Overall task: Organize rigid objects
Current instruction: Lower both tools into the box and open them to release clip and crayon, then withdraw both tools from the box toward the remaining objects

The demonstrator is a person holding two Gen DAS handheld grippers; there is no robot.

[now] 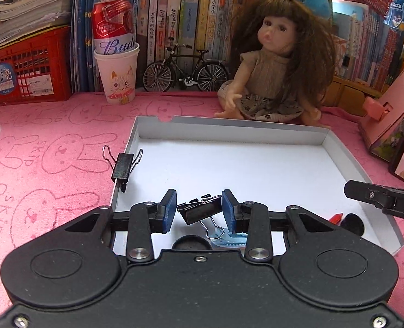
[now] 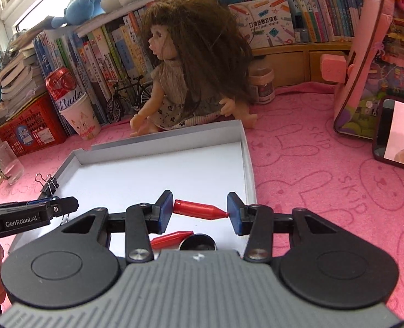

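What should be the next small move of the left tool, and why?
Probably close the left tool a little more on the black binder clip. The clip sits tilted between the blue pads, and a gap shows on its left side, so the hold looks not yet firm. It is over the white tray.

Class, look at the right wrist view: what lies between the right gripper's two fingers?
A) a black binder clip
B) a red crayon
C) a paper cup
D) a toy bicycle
B: a red crayon lies across the gap of the right gripper, inside the white box lid.
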